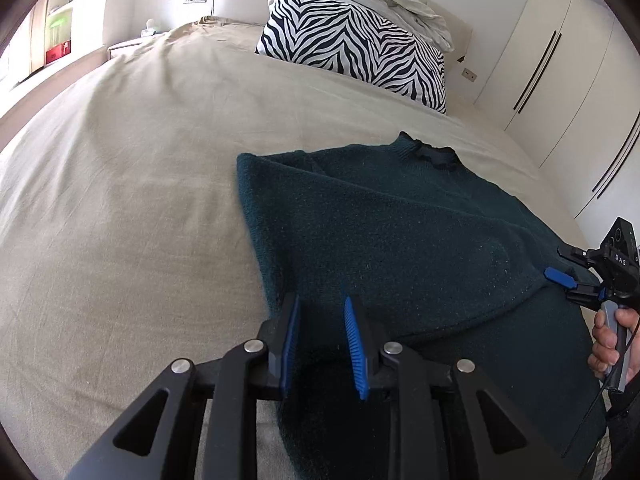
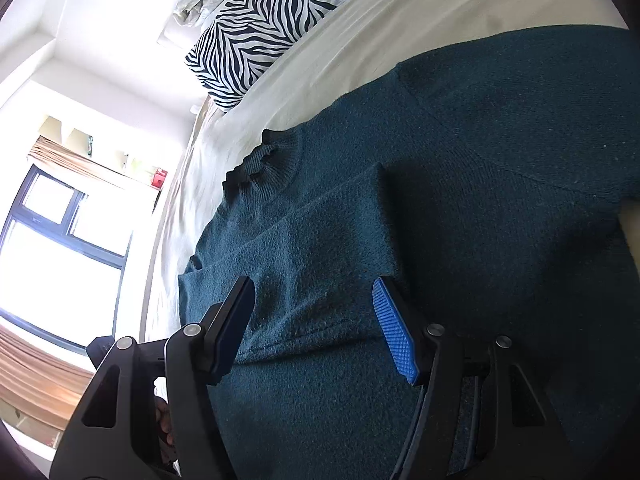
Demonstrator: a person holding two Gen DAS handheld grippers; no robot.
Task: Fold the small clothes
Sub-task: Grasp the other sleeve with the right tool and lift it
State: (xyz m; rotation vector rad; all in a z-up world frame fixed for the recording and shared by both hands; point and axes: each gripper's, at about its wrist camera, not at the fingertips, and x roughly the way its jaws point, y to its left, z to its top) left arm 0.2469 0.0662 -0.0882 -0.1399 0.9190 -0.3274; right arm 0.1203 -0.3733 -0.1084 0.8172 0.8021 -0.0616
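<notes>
left wrist view: the left gripper (image 1: 322,346) hovers with fingers a little apart and nothing between them, over the near left edge of the dark green sweater (image 1: 400,240), which lies on the bed (image 1: 120,200) below the striped pillow (image 1: 352,44). the right gripper (image 1: 560,276) sits at the sweater's right side, held by a hand (image 1: 608,344).

right wrist view: the right gripper (image 2: 316,320) stands wide apart over a folded-in sleeve (image 2: 320,232), gripping nothing. the next fold likely goes best with each gripper pinching a hem corner evenly.
</notes>
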